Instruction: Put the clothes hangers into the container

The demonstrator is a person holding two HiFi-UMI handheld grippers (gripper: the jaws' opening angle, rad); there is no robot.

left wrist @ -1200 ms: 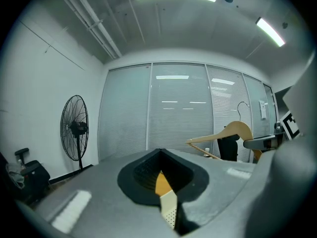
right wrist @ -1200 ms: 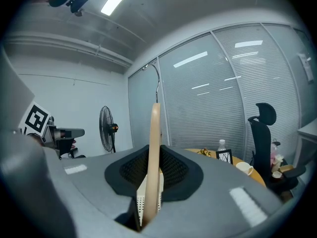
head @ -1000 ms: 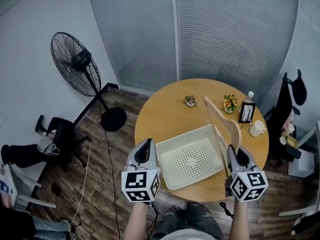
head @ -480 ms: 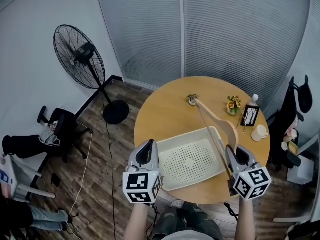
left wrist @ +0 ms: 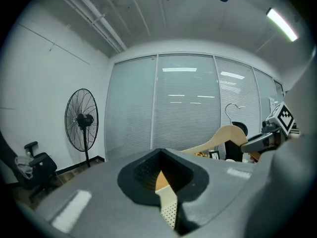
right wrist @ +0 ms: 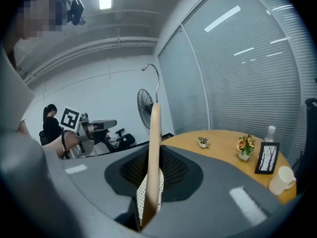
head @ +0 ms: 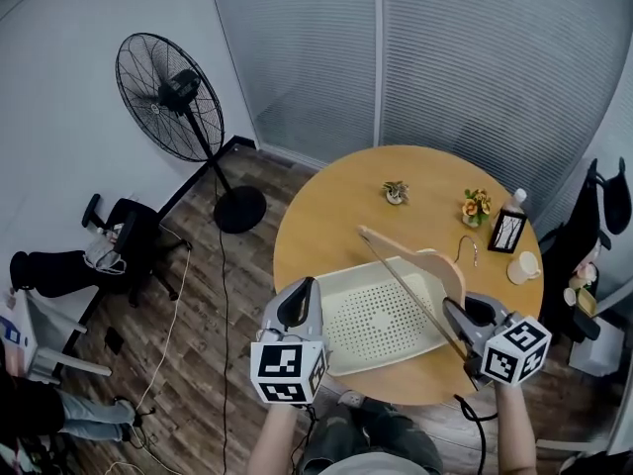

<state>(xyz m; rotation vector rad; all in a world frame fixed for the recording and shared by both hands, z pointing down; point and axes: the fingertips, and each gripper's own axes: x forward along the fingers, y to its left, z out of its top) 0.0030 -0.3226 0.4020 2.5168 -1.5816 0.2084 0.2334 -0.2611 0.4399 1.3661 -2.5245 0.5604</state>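
Between the right jaws: a wooden hanger (right wrist: pixel 154 148), seen edge-on, with both pads clenched hard on it. So the right gripper (head: pixel 457 317) is grasping it down at one end.
Hanger pose: standing up on edge with the wire hook (head: pixel 465 250) poking upward. The body slants away from the grip, out over the right side of the container. Can't tell whether the far tip touches the rim or just hangs above it.
Between the left jaws: nothing. The left gripper (head: pixel 305 295) is pinched closed on air, and only a sliver of white tray shows through the slit.
Left gripper spot: hovering at the container's near-left corner, well apart from the hanger.
Container: a white tray (head: pixel 381 317) with a perforated bottom, sitting on the near side of the table between the two grippers.
Table: round and wooden (head: pixel 326 226).
Far side of table: a tiny potted plant (head: pixel 396 192), then a flower pot (head: pixel 476 207), a bottle (head: pixel 517 198) and a picture frame (head: pixel 507 231) bunched together. A mug (head: pixel 522 265) sits near the right edge.
Floor, left side: a black standing fan (head: pixel 163 97), with a black office chair (head: pixel 129 245) further left.
Backdrop: a glass wall with blinds (head: pixel 445 67).
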